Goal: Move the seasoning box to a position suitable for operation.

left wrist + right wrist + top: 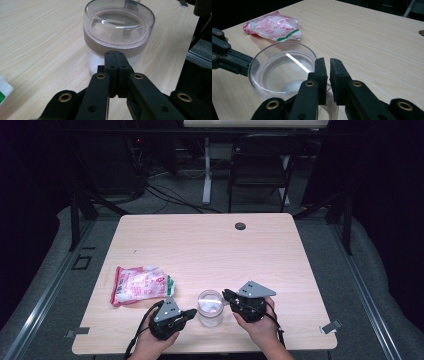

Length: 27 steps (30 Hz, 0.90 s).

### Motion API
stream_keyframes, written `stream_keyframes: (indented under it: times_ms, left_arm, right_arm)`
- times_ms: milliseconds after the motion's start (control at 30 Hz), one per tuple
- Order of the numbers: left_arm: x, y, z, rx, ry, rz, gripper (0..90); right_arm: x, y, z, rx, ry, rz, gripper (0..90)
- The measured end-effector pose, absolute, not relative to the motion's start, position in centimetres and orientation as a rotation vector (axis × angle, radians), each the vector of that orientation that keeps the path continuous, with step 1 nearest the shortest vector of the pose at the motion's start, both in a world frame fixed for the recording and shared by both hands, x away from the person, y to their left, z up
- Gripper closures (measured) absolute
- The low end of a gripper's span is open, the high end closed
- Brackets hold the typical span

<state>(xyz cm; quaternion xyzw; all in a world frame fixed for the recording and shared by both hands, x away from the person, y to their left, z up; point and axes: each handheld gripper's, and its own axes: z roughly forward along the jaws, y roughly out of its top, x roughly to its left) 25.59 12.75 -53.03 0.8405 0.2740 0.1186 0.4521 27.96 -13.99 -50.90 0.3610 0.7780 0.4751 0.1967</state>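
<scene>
Surface [210,245] of pale wood carries one clear jar [210,308] near its front edge and one pink-and-white packet [141,284] to its left. Two grippers flank the jar: left gripper [191,313] clenched empty beside it, right gripper [226,294] nearly clenched at its rim.

Count on table: one clear jar [210,308], lower centre of frame; one pink-and-green packet [141,285], lower left. Two grippers, left gripper [189,313] and right gripper [227,294].

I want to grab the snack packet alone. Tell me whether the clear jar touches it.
Apart. In the high view bare tabletop separates the jar from the snack packet; the right gripper view shows the same gap.
</scene>
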Motion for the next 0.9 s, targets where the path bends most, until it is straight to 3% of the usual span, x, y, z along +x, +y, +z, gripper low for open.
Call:
stream_keyframes:
  times_ms: [900]
  left_arm:
    - [25.52,12.31,-52.78,2.078,0.666,0.278,90.0]
  right_arm:
    - [27.47,-14.19,-51.12,1.012,2.166,1.368,86.1]
